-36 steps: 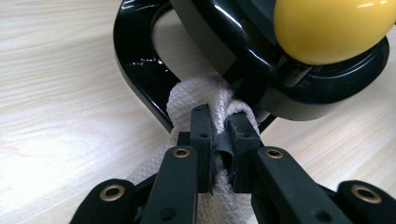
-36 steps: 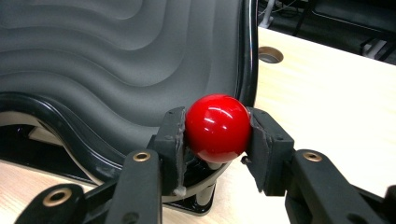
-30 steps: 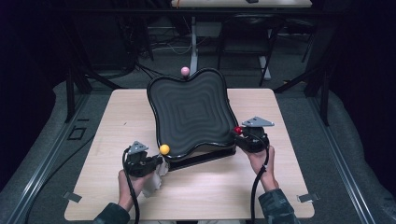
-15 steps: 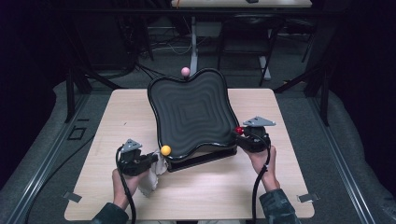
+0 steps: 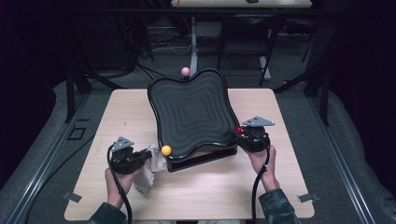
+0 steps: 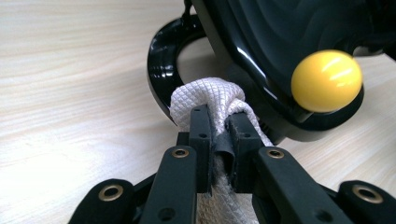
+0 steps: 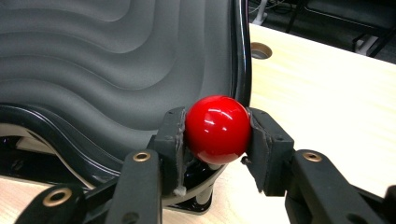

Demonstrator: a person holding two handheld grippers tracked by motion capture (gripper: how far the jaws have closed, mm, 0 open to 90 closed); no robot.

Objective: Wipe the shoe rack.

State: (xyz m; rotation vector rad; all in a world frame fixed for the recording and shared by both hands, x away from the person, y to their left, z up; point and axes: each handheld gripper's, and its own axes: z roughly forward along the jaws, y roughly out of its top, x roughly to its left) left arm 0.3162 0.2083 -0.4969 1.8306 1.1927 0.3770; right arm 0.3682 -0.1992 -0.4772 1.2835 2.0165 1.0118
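Left tongs point(image 6: 219, 135): jaws nearly shut, pinching bunched white cloth point(image 6: 210, 100), just beside near-left corner of black wavy tray point(image 5: 191, 112), below yellow knob point(image 6: 327, 80). Right tongs point(image 7: 215, 140): jaws clamped on red knob point(image 7: 217, 129) at tray's near-right corner, steadying it. Tray tilted on black base point(image 5: 205, 158), mid-table point(image 5: 116, 116). Pink knob point(image 5: 185, 71) at far edge. Judgement: wiping barely begun; cloth short of ribbed surface, whole tray left to wipe.

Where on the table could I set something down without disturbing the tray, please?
Bare wood lies along the near edge between the two forearms, and on the strips left and right of the black tray. It is crowded at the tray's near corners, around the left gripper with its white cloth and the right gripper.
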